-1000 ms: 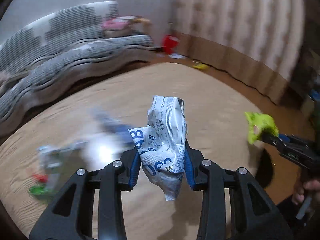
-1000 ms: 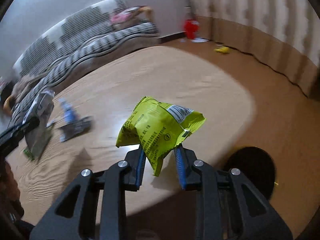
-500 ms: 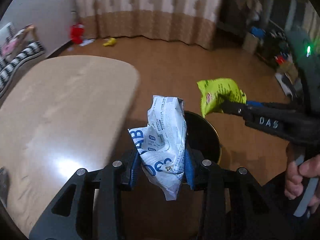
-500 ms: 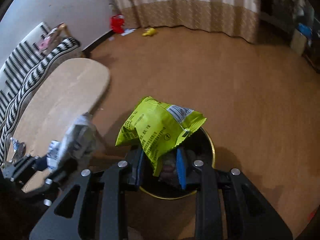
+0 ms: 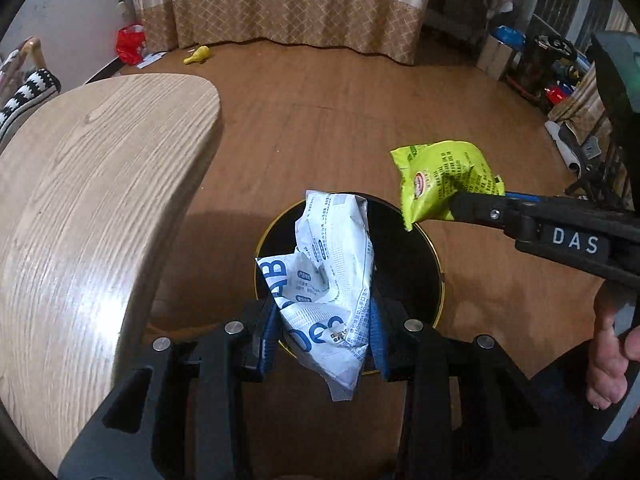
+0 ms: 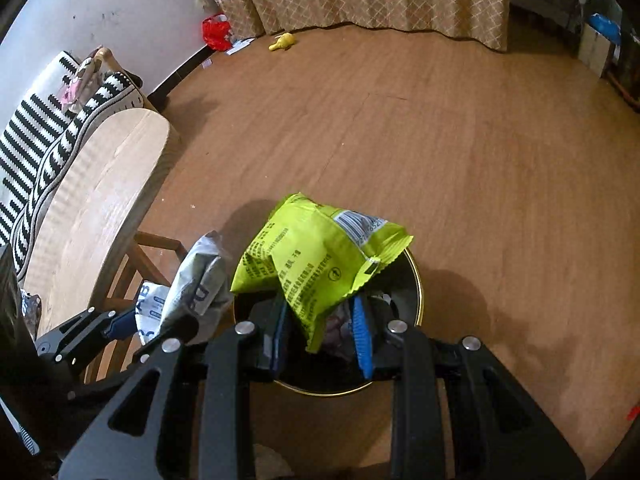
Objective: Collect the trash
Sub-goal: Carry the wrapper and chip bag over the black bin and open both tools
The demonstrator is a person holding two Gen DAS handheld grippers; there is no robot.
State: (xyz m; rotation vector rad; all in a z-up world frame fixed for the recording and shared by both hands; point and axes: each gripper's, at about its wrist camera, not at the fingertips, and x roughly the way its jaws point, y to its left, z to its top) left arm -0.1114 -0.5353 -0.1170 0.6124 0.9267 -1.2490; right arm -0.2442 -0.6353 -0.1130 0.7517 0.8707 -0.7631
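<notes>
My left gripper (image 5: 324,332) is shut on a crumpled white and blue wrapper (image 5: 332,264) and holds it above a round black bin with a gold rim (image 5: 404,256) on the floor. My right gripper (image 6: 322,322) is shut on a lime-green snack bag (image 6: 316,256) and holds it over the same bin (image 6: 414,280). The green bag (image 5: 440,178) hangs over the bin's far right rim in the left wrist view. The white wrapper (image 6: 192,284) and left gripper (image 6: 132,326) show at the left in the right wrist view.
A light wooden table (image 5: 80,200) stands left of the bin; its frame (image 6: 148,248) is close to the bin. A striped sofa (image 6: 48,128) lies beyond it. A red bag (image 5: 130,42) and a yellow item (image 5: 198,54) lie by the curtain. Clutter stands at the right (image 5: 560,72).
Both grippers swung from over the table to over the floor bin, carrying their wrappers. In the last half second both moved closer above the bin.
</notes>
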